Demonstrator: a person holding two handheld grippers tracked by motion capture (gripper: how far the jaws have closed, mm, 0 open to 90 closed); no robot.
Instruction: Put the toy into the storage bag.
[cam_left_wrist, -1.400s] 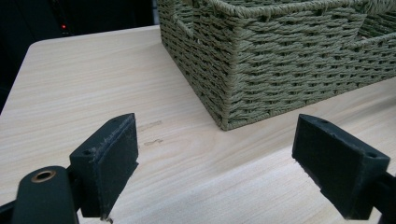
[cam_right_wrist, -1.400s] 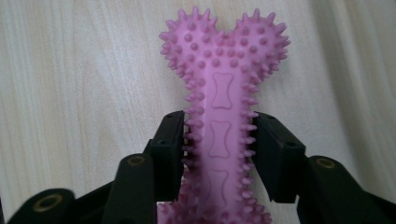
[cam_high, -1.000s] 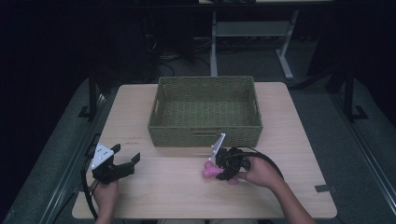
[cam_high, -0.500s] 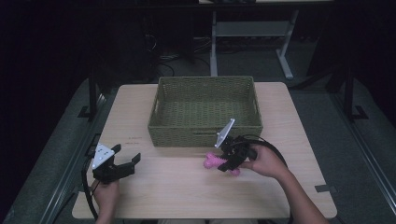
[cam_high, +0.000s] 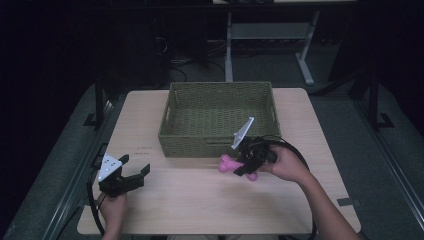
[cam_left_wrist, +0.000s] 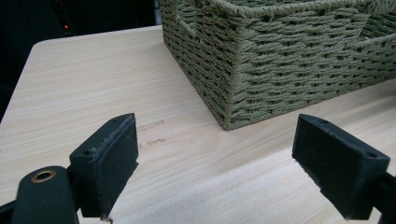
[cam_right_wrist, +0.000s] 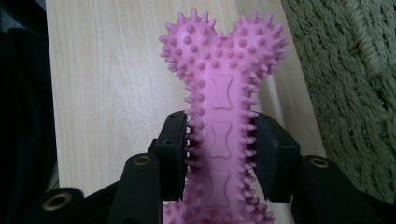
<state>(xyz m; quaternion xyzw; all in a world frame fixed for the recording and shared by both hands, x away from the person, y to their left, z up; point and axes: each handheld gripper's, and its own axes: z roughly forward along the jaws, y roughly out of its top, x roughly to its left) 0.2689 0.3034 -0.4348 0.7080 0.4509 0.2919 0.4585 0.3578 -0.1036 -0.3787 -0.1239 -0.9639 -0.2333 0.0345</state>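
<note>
A pink spiky rubber bone (cam_right_wrist: 223, 98) is clamped by its shaft between the two black pads of my right gripper (cam_right_wrist: 223, 156). In the high view that gripper (cam_high: 245, 162) holds the pink bone (cam_high: 228, 163) a little above the table, just in front of the near wall of the green woven basket (cam_high: 190, 140). My left gripper (cam_high: 134, 174) rests at the table's front left, jaws wide apart with bare wood between them. In the left gripper view its pads (cam_left_wrist: 109, 163) frame the basket's near corner (cam_left_wrist: 229, 93).
The light wooden table (cam_high: 200, 200) carries the basket at its middle back. Dark floor and a metal stand (cam_high: 230, 45) lie beyond the far edge. A cable (cam_high: 295, 150) loops from the right gripper over the hand.
My right gripper has lifted the pink bone off the table and brought it up toward the basket's front wall. The left gripper has stayed where it was.
</note>
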